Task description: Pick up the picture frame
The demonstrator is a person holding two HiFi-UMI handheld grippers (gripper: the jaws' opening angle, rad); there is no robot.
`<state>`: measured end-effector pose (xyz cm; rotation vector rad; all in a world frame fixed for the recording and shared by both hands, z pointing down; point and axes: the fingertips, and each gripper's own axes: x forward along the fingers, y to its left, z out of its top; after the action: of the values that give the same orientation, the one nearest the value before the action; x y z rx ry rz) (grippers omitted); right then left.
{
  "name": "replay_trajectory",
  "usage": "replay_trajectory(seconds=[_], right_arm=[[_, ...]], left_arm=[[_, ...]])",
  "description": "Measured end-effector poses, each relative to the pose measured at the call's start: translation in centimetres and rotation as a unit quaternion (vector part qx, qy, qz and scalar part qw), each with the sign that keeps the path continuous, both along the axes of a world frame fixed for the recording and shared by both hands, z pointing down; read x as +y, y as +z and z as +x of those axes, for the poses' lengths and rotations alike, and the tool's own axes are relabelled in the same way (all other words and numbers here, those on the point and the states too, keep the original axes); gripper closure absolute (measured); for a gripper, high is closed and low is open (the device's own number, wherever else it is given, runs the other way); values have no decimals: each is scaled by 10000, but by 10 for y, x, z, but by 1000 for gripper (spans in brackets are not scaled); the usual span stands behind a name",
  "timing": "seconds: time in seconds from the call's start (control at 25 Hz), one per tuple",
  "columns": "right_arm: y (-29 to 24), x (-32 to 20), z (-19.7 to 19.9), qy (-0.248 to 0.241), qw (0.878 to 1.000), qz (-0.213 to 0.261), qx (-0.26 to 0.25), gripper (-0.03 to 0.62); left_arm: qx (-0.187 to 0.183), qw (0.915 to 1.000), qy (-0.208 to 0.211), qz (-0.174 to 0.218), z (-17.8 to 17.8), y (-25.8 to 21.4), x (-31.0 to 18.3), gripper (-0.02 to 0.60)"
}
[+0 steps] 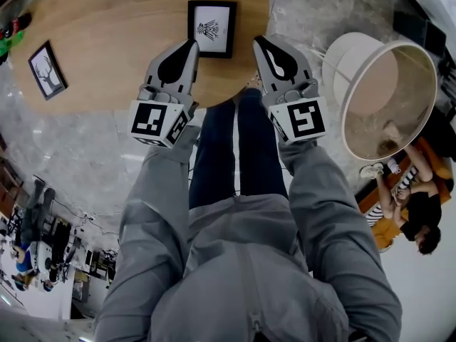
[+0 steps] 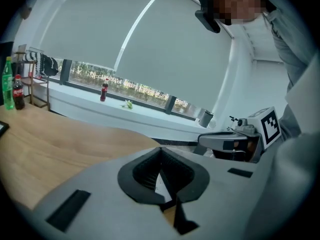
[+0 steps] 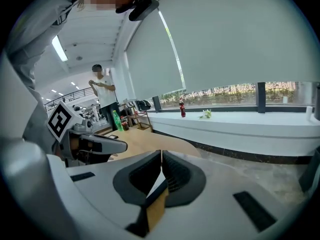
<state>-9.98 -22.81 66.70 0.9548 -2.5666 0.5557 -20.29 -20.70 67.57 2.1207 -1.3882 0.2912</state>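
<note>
A black picture frame (image 1: 211,28) with a white print lies flat on the round wooden table (image 1: 114,55), near its front edge. My left gripper (image 1: 191,45) hangs shut just left of the frame's near corner, nothing between its jaws. My right gripper (image 1: 259,43) is shut and empty just right of the frame. Both sit above the table's near edge. In the left gripper view the left gripper (image 2: 161,156) has its pads closed together, and the right gripper (image 2: 230,141) shows at the right. In the right gripper view the right gripper (image 3: 161,160) is likewise closed.
A second black frame (image 1: 48,69) with a tree print lies at the table's left. A white lamp shade (image 1: 385,98) stands on the floor to the right. Bottles (image 2: 12,90) stand at the table's far end. People (image 1: 410,212) sit at the far right.
</note>
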Motion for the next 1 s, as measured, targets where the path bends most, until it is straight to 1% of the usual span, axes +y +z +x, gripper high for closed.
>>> replay_trajectory(seconds=[0.16, 0.36, 0.44, 0.68, 0.8, 1.0], right_arm=[[13, 2, 2, 8, 9999, -126, 67, 560], [26, 4, 5, 4, 9997, -235, 96, 560], [31, 5, 6, 6, 9996, -274, 107, 560], [41, 3, 3, 70, 9991, -403, 104, 560], [46, 5, 8, 112, 9988, -468, 98, 560], [53, 3, 11, 164, 9979, -617, 102, 560]], left_arm=[[93, 9996, 23, -252, 0, 19, 4, 563], [77, 9984, 264, -501, 9, 44, 10, 563], [93, 9979, 300, -573, 10, 52, 13, 563], [-11, 9961, 288, -832, 0, 71, 14, 563], [-17, 9956, 214, -911, -2, 77, 13, 562], [-153, 9946, 157, -1019, -12, 86, 6, 561]])
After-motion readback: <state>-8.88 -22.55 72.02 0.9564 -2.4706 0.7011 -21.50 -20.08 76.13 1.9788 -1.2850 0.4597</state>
